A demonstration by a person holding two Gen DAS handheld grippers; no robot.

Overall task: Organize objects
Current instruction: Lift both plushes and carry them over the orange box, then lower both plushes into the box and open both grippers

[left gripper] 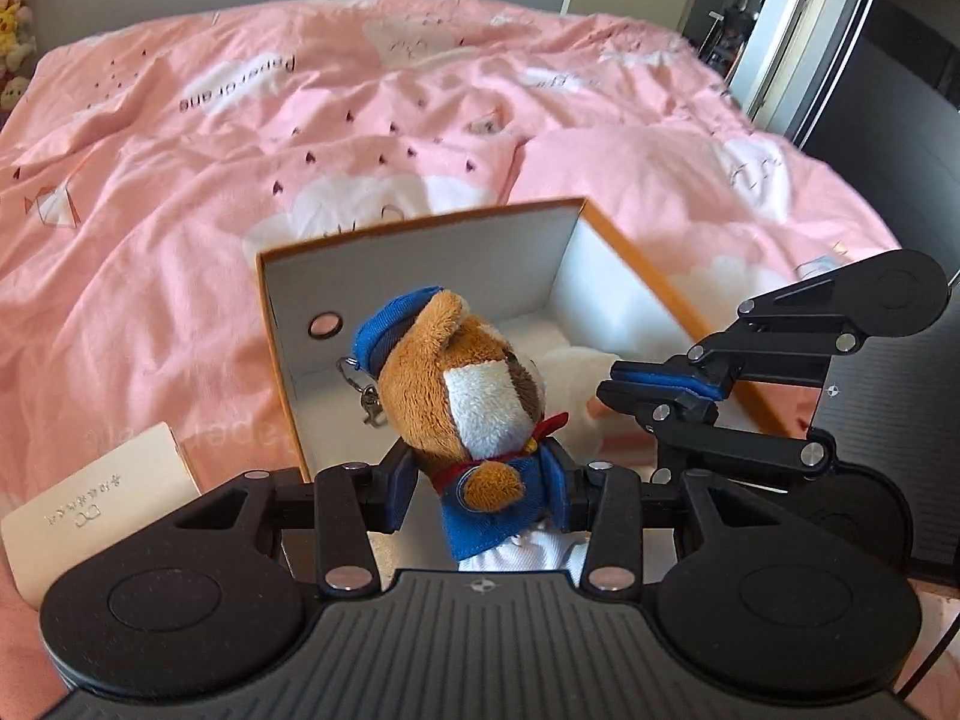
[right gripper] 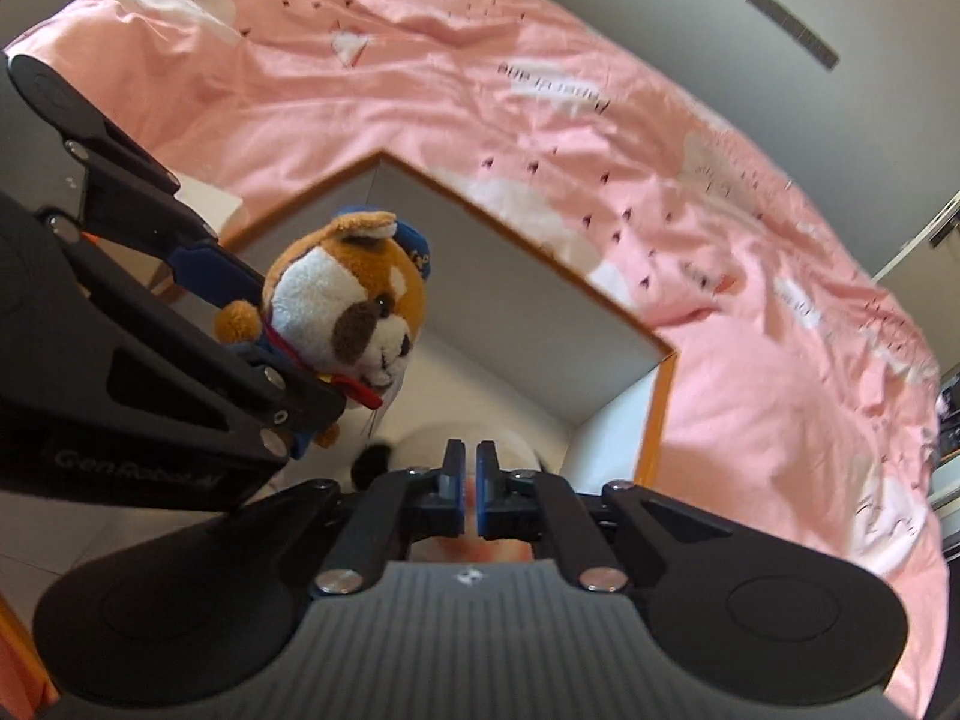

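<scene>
The left gripper [left gripper: 486, 480] has the plush dog [left gripper: 474, 396] clamped between its blue pads, squeezing the toy's blue jacket at the waist. The dog wears a blue cap and a red neckerchief, and a metal key ring [left gripper: 360, 384] dangles from its head at nine o'clock of the toy. It hangs right above the open cardboard box [left gripper: 420, 252], orange on the outside and white within, which sits on the bed under a pink duvet [left gripper: 240, 150].

Over at three o'clock in the left wrist view comes the right gripper [left gripper: 609, 384], its blue pads pressed together with nothing between them. From the right wrist view that same right gripper [right gripper: 471, 480] points down into the box [right gripper: 600, 324], and the left gripper [right gripper: 252, 330] reaches in from nine o'clock with the dog [right gripper: 348, 294] facing the camera.

Down in the box, just beyond the closed pads, lies something pale with a dark patch and a pinkish blur [right gripper: 474, 438], perhaps another soft toy, too blurred to name. Outside the box, at eight o'clock in the left wrist view, a small cream carton [left gripper: 102, 504] with printed marks rests on the duvet.
</scene>
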